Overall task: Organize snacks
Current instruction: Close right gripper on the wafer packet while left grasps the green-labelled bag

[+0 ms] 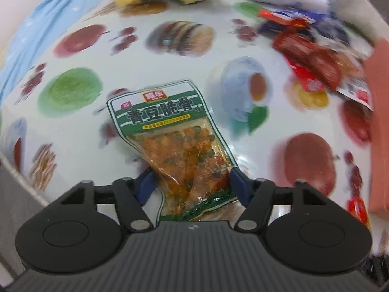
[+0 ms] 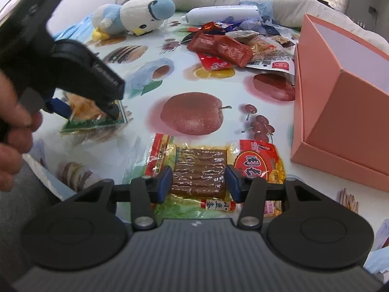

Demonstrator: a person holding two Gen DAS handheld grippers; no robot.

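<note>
My left gripper (image 1: 192, 182) is shut on a green-labelled pack of peas and orange bits (image 1: 177, 143). Its blue pads (image 1: 239, 182) press the pack's lower sides. The right wrist view shows that same gripper (image 2: 87, 109), held by a hand (image 2: 14, 131), pinching the pack (image 2: 97, 121) just above the cloth. My right gripper (image 2: 199, 185) points down at a red-and-yellow pack with a brown block (image 2: 199, 168) lying flat. Its pads (image 2: 165, 185) sit against the block's two sides. The wrapper spreads out beyond both fingers.
An open pink box (image 2: 340, 112) stands at the right on the fruit-printed tablecloth (image 2: 192, 112). A pile of red and clear snack packs (image 2: 226, 48) lies behind it to the left. A plush bird (image 2: 136, 17) and a white tube (image 2: 218, 14) lie at the back. The table edge (image 2: 48, 180) runs near left.
</note>
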